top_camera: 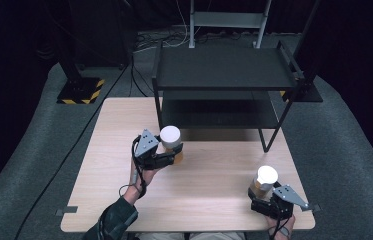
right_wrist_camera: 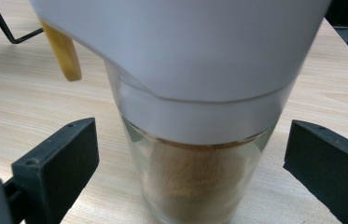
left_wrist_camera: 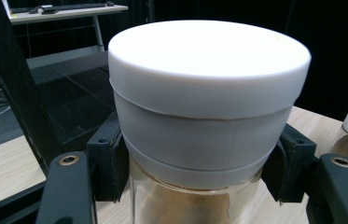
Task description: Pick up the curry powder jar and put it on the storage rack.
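Reaching forward, left tongs clamp the white-capped jar level.

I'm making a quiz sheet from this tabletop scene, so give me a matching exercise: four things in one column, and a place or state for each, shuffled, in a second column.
Things:
1. left gripper
2. right gripper
3. black shelf rack
4. jar near the right gripper

Places or states:
A. stands at the far side of the table
B. jaws apart on either side of a jar, not touching it
C. stands on the wood near the table's front right corner
D. jaws closed on a white-lidded jar

Pairs: 1-D, 2-B, 3-A, 4-C
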Available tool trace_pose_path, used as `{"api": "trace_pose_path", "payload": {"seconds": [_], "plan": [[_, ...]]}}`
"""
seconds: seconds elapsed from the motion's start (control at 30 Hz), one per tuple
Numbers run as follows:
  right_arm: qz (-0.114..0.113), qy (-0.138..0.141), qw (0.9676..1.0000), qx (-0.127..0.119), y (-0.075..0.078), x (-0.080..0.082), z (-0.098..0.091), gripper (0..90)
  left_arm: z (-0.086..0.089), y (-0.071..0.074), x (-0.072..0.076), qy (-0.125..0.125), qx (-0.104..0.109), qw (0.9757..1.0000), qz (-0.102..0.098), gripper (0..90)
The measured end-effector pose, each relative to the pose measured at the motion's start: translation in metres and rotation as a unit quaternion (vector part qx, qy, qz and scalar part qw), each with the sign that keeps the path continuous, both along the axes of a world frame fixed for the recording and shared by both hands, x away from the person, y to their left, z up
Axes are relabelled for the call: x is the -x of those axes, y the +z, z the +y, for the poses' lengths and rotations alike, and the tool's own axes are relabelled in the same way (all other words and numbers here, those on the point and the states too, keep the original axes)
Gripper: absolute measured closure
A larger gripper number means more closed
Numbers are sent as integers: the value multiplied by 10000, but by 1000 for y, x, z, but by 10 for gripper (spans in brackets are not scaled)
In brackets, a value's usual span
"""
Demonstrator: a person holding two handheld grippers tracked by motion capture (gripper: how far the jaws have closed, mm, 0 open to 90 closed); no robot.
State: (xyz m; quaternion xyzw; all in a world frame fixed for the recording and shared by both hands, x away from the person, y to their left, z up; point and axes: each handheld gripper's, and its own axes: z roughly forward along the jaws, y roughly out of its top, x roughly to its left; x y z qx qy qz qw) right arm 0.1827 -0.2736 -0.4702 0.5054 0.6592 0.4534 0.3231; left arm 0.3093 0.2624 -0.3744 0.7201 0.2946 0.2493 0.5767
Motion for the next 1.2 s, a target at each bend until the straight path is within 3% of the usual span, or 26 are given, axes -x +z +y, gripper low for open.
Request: {"api": "trace_pose_path", "payload": {"seconds": [1.2], "plan": [[-2, -39, 10000, 4, 0, 0, 1, 20, 5, 31, -28, -179, 39, 9998, -12, 349]]}}
